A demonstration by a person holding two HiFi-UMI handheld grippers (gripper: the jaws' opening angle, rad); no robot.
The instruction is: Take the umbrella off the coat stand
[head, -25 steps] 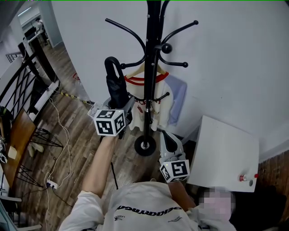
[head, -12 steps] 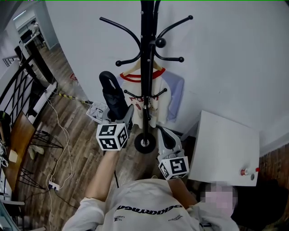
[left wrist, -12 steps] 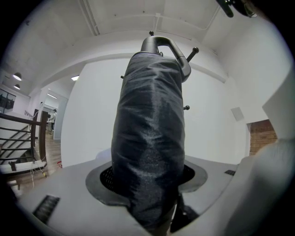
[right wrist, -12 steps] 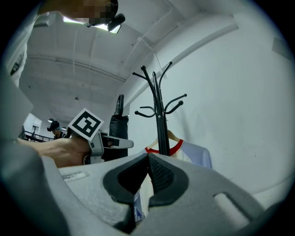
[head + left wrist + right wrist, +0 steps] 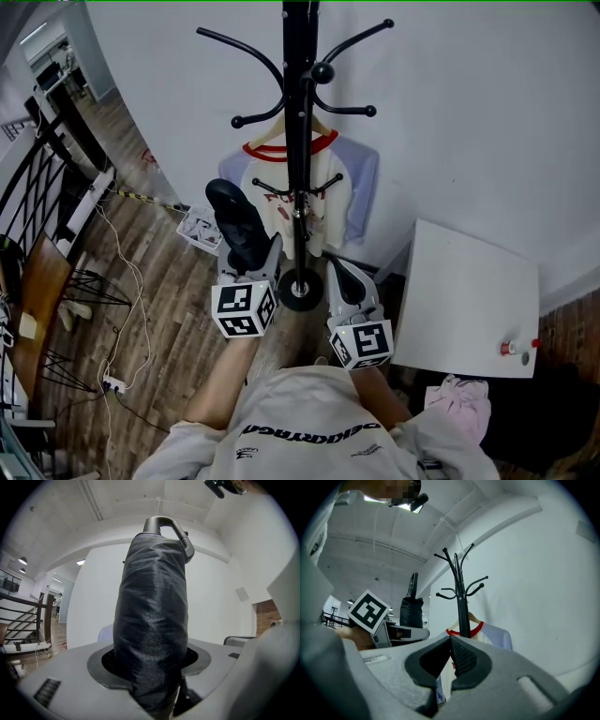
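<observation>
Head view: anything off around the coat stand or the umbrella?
Nothing damaged or spilled. The umbrella is folded, clamped in the left gripper, clear of the coat stand. The shirt hangs on its hanger from the stand. Only untidy bit: loose cables trailing across the floor at left.

Glossy black cloth on the umbrella [image 5: 150, 620]; smooth black metal coat stand [image 5: 298, 112]; wood-grain floor [image 5: 173, 281].

the coat stand [image 5: 298, 131] is running off the head view's top edge. the umbrella [image 5: 152, 620] is sinking between the left gripper's [image 5: 151, 677] jaws, which are hiding its lower end. the shirt's [image 5: 333, 187] print is sitting partly behind the stand, unreadable.
</observation>
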